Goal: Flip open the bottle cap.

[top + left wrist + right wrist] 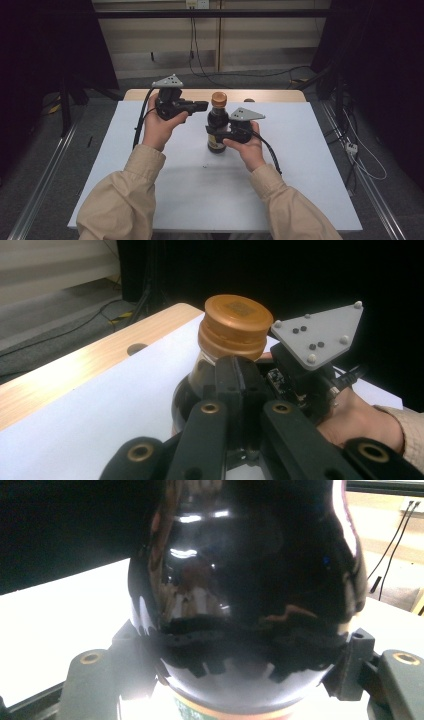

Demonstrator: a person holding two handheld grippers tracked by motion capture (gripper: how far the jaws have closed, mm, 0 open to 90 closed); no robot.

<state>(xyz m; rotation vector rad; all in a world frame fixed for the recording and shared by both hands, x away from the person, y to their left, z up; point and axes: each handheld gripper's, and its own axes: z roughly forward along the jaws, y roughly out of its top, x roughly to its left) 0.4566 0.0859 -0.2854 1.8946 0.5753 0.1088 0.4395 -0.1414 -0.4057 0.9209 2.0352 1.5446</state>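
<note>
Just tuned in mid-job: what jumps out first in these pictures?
The dark glass bottle with its orange-brown cap stands upright mid-table on the white sheet, the right gripper clamped around its body. The left gripper, jaws shut on nothing, is held level beside the cap.

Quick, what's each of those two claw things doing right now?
Left gripper: fingers shut, holding nothing, next to the cap.
Right gripper: shut on the dark bottle, which stands on the table.
</note>
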